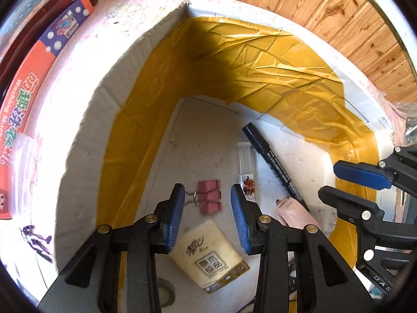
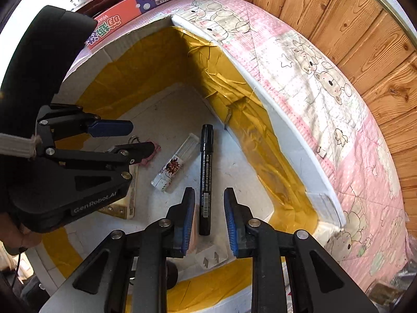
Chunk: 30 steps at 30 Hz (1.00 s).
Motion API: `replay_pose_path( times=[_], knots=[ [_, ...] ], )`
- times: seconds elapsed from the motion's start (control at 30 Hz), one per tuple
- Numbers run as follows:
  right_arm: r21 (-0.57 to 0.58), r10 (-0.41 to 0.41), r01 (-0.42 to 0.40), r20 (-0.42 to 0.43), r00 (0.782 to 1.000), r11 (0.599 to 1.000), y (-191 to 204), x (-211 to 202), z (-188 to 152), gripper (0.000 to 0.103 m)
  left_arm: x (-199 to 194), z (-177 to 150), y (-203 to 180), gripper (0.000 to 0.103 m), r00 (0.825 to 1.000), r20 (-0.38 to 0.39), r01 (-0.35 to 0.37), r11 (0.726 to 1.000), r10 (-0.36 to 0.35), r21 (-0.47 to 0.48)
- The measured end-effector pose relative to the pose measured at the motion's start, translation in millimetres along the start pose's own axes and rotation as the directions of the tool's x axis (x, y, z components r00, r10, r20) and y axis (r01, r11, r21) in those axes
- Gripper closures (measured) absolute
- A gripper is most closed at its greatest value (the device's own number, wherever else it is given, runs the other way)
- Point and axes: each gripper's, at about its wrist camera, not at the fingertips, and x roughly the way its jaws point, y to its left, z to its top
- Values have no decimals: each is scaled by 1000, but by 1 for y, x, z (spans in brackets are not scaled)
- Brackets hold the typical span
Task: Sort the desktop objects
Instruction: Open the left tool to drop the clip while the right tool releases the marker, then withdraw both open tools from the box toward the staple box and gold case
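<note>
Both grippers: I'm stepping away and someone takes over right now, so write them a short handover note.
Left gripper: open, empty, pointing down into the foam box over the pink binder clip.
Right gripper: open, nothing pressed between its pads, above the lower end of the black marker.
Lying on the box floor: the marker, the clip, a tissue pack, a clear-capped white stick, a pink object and a white plug.
Done: these six things are in the box.
Left: cannot tell whether anything remains outside; check the desk.
</note>
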Motion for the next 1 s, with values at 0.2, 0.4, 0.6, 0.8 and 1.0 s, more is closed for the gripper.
replay_pose_path(
  times=[0.2,0.4,0.6,0.8,1.0],
  knots=[
    [-5,17,-17,37,999,1000,7,-33,-27,71,-33,-18,0,64,1000,25,-17,1000,17,5],
    [-18,42,-40,99,994,999,13,-71,-55,62,-72,-48,-5,64,998,56,-22,1000,22,15],
    [-2,65,-66,208,976,998,31,-93,-84,62,-108,-79,-31,63,995,99,-20,999,15,50],
    [-20,31,-25,358,933,999,56,-123,-127,60,-133,-113,-45,63,990,141,-32,995,20,90],
    [-21,16,-6,514,858,1000,78,-154,-174,57,-155,-151,-65,63,983,182,-30,991,6,129]
  ],
)
